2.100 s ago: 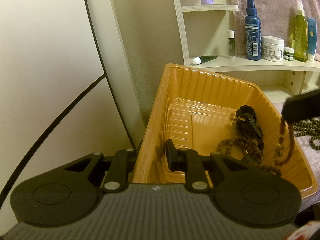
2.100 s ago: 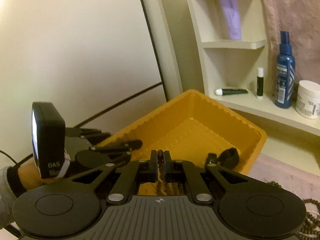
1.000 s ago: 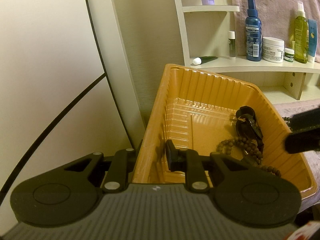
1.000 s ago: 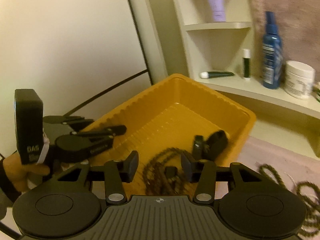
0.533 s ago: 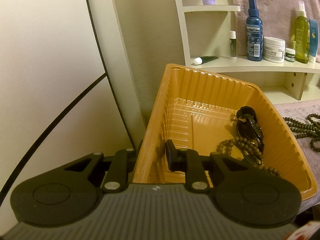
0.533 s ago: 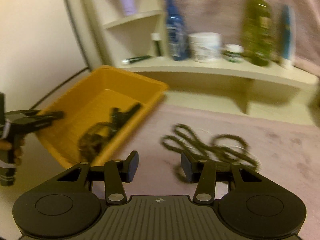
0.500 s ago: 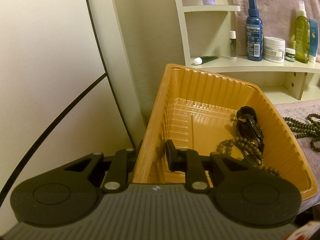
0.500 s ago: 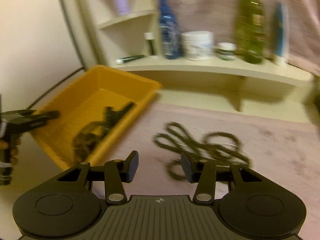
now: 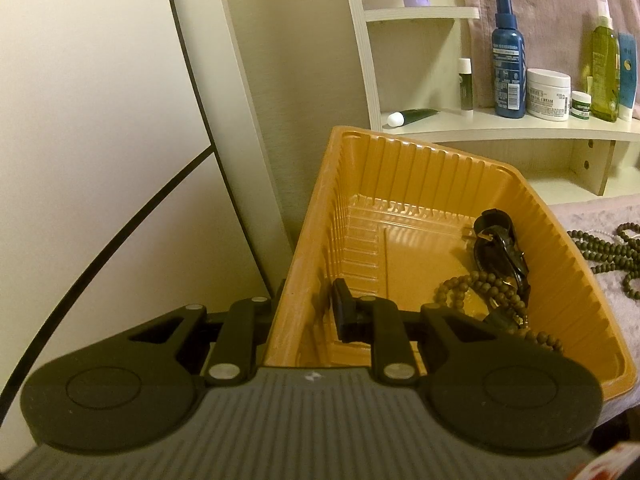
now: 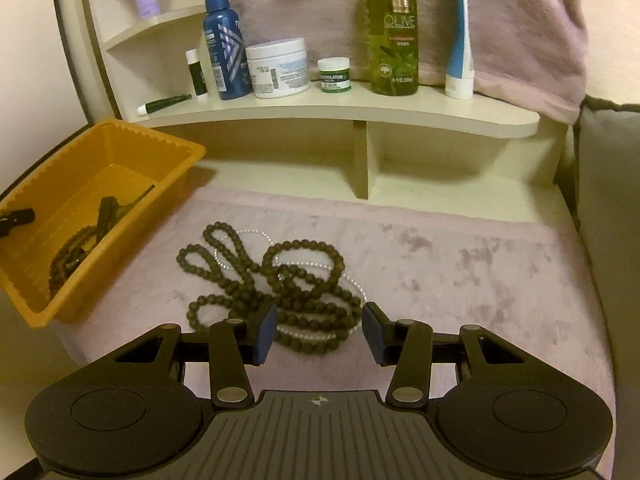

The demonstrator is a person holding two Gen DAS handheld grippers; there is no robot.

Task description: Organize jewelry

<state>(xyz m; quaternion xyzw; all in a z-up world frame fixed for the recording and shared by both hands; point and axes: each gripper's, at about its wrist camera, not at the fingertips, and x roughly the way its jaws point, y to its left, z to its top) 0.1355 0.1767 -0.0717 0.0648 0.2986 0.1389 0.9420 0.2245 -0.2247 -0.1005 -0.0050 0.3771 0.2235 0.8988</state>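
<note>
Left gripper (image 9: pixel 307 312) clamped on the near wall of the orange tray (image 9: pixel 436 152), steadying it; we keep that grip. Right gripper (image 10: pixel 319 332) has its jaws apart and empty, just short of the tangled bead necklaces (image 10: pixel 276 284) lying on the pink cloth (image 10: pixel 460 264) beside the tray. We judge it best to come down over the densest bunch and close on several strands, so nothing trails or snags when lifted.

You see a glossy ribbed plastic tray (image 10: pixel 100 152) at left, matt dark beads (image 10: pixel 272 280) on the fuzzy mauve cloth (image 10: pixel 460 272), pale wood-grain shelf (image 10: pixel 360 114) above.
</note>
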